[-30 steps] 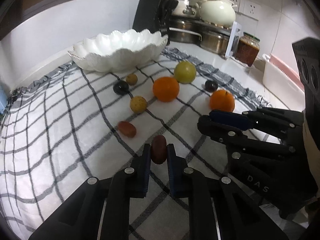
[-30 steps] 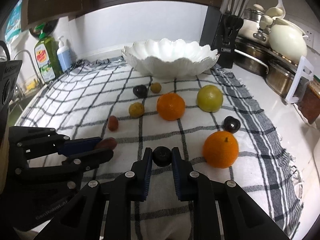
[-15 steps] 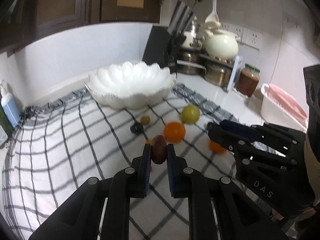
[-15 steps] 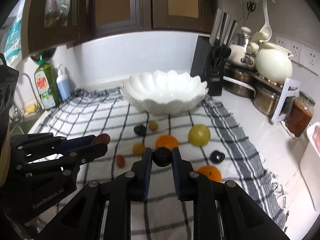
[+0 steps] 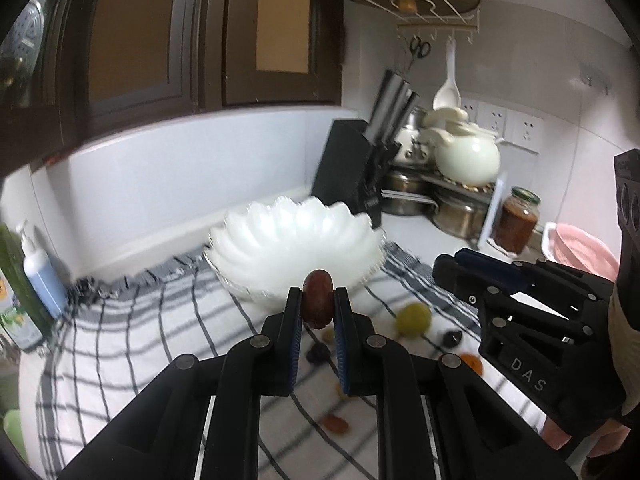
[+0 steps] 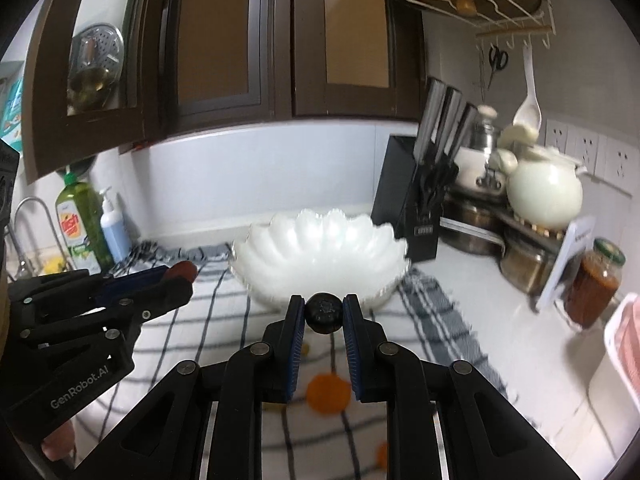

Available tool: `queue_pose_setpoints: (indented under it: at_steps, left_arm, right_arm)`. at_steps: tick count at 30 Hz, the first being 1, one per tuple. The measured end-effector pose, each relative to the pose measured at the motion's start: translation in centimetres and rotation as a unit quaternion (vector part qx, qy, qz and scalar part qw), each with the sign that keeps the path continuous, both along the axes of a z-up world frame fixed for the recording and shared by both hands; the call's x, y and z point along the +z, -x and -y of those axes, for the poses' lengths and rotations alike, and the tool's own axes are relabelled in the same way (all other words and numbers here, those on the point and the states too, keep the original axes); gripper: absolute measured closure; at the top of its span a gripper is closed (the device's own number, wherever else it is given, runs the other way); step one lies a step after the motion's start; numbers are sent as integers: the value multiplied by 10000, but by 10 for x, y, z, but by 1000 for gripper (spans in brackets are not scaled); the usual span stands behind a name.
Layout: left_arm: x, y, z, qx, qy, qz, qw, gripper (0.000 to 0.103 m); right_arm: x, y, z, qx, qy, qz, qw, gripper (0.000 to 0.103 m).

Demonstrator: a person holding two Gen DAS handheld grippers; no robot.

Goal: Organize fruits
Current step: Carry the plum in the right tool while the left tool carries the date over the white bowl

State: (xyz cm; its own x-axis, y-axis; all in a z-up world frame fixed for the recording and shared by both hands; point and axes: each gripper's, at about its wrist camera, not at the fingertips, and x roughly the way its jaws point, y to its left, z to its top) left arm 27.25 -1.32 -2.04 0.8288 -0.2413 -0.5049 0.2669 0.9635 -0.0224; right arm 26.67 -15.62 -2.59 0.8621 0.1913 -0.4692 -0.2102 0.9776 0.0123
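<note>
While pinched between fingers [image 5: 294, 320]: red fruit [image 5: 318, 304].

Red oblong fruit [image 5: 318, 304]: upright, pinched between the left gripper [image 5: 317, 312] pads, aloft before the bowl. Dark round fruit [image 6: 323, 312]: clamped in the right gripper [image 6: 323, 320]. White scalloped bowl [image 6: 320, 248]: at the checked cloth's [image 5: 140, 320] far edge. Green fruit [image 5: 413, 319], orange [image 6: 328, 398], small dark fruit [image 5: 452, 337] (blurred): loose mid-cloth.

Bowl [image 6: 320, 256] top open; knife block [image 6: 408, 208] crowds right rim
</note>
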Motion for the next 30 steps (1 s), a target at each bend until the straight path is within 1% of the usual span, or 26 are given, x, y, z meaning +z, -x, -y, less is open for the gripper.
queue_pose_setpoints:
  at_steps: [9, 18, 24, 28, 30]
  left_arm:
    - [22, -53, -6, 34, -95, 126, 9999, 87]
    - [34, -114, -9, -125, -95, 116, 9998, 87]
    - [30, -156, -5, 20, -155, -51, 9999, 87]
    - [21, -183, 0, 157, -251, -261, 9992, 87]
    - [15, -198, 2, 147, -258, -410, 9987, 86]
  right_arm:
    - [20, -54, -12, -102, 29, -4, 9999, 82]
    - [32, -111, -23, -334, 163, 39, 9993, 82]
    - [28, -153, -23, -325, 189, -109, 9992, 82]
    - [18, -182, -21, -201, 158, -289, 9993, 82]
    - [11, -197, -20, -156, 197, -407, 9989, 82]
